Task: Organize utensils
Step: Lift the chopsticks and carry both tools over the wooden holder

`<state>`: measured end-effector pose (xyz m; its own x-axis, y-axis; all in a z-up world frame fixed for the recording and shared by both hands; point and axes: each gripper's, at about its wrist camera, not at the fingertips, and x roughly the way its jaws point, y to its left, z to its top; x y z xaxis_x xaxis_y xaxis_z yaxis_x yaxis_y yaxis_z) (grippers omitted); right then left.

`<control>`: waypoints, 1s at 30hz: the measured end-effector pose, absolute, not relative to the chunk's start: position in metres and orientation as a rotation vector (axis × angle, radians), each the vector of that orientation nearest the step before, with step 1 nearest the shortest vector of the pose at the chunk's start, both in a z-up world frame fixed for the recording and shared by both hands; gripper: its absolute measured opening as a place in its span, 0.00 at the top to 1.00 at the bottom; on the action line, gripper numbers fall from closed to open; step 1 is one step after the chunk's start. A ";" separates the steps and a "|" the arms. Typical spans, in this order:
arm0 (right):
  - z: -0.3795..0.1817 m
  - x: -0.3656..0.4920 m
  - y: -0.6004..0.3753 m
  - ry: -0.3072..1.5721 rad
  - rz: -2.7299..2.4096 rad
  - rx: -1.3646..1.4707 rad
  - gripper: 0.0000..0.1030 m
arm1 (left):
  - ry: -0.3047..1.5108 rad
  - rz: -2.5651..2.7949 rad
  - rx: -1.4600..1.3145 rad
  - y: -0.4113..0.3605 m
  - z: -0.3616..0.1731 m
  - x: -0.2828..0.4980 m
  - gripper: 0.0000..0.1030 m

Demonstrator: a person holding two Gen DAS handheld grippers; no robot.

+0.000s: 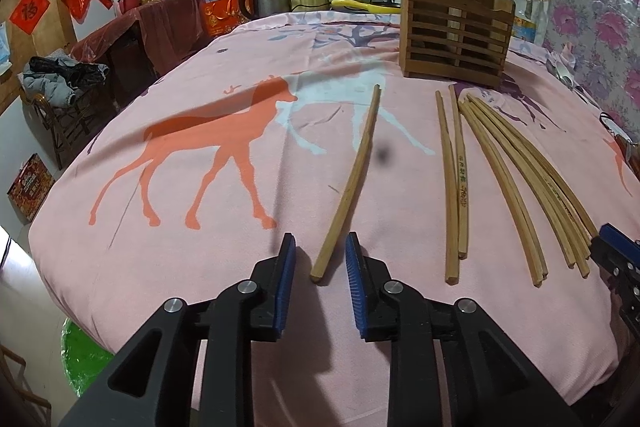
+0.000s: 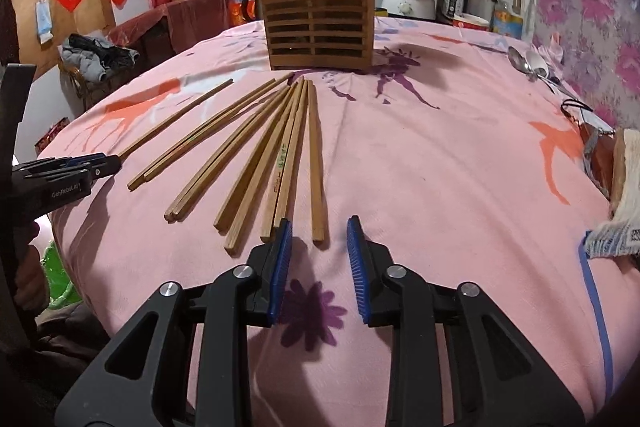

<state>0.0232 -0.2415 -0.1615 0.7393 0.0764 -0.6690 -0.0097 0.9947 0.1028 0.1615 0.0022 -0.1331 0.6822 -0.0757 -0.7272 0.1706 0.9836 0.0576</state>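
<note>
A pink cloth (image 1: 240, 207) covers the table in a crowded kitchen. Both grippers (image 1: 321, 247) (image 2: 319, 231) are wide open, holding nothing. Spoons (image 2: 528, 65) look blurry.

A pink deer-print cloth (image 2: 440, 167) is covering the table. Wooden chopsticks (image 2: 280, 155) are lying fanned ahead of the tongs, a slatted wooden holder (image 2: 320, 27) standing beyond. Spoons (image 2: 532, 65) are resting far right.

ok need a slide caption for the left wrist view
Open left gripper straddles the near end of a lone chopstick on the pink tablecloth, wooden holder beyond.
</note>
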 end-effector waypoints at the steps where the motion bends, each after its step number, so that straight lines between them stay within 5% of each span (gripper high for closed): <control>1: -0.162 0.023 -0.241 0.733 0.073 0.104 0.93 | 0.807 -0.147 0.126 0.001 -0.133 0.161 0.78; 6: -0.160 0.021 -0.246 0.721 0.071 0.137 0.94 | 0.822 -0.219 0.104 -0.002 -0.130 0.159 0.94; 30: -0.011 0.048 -0.277 0.420 0.065 0.150 0.94 | 0.674 -0.399 0.044 -0.041 0.037 0.202 0.94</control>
